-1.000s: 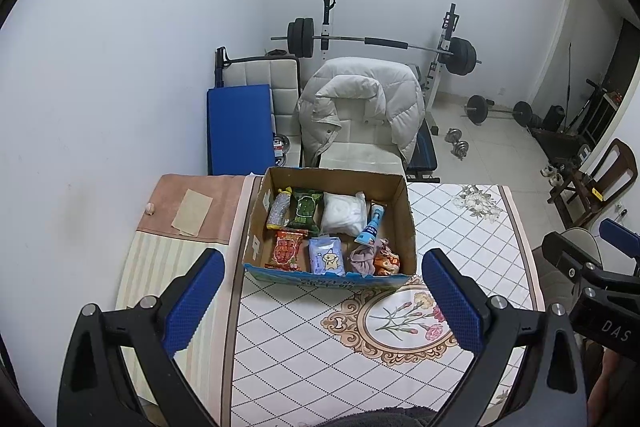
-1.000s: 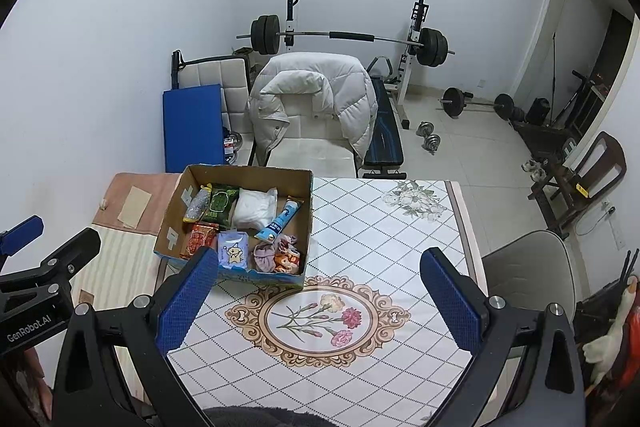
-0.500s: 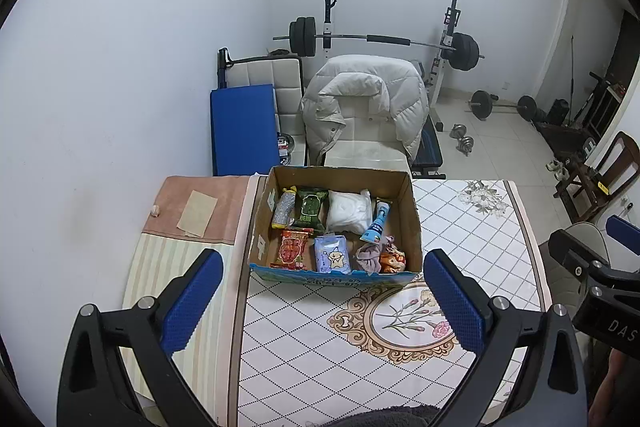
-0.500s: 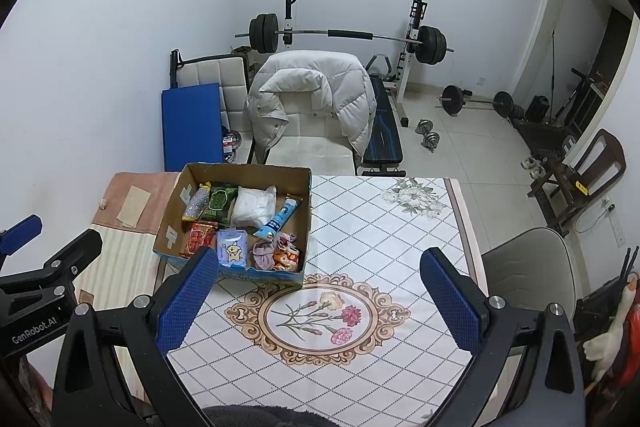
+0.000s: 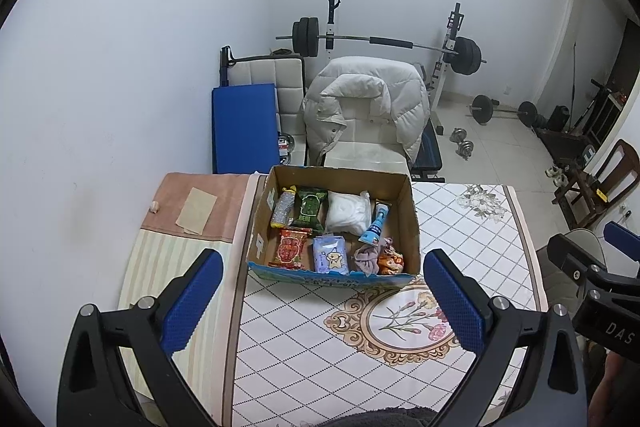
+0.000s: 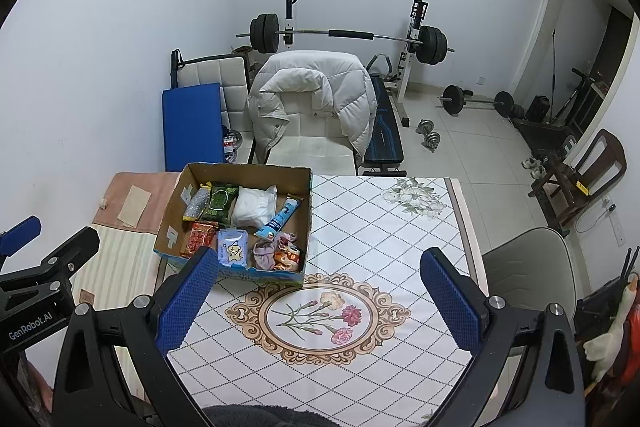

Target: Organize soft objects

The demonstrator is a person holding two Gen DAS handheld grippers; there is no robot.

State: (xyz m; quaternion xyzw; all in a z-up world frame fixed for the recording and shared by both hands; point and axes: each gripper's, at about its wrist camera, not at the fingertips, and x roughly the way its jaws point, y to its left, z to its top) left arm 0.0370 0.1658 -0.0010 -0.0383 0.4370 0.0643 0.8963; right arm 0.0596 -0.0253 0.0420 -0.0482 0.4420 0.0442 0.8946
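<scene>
Cardboard box [image 5: 412,223] is set at the table's far left corner area, on the diamond-patterned tablecloth [image 5: 320,339]. Packed inside: white soft pack [image 5: 347,213], green packet [image 5: 309,207], red snack bag [image 5: 291,247], blue tissue pack [image 5: 331,254], tube [image 5: 376,225], crumpled cloth [image 5: 366,259]. All judged light, squashy, crinkly; film likely slippery, so a pinch across the bulging middle is advised. Left gripper [image 5: 320,291] and right gripper [image 6: 318,287] are held above the table, jaws wide apart, nothing clamped.

Even, soft indoor light; sharp focus, strong fisheye edge bending.
</scene>
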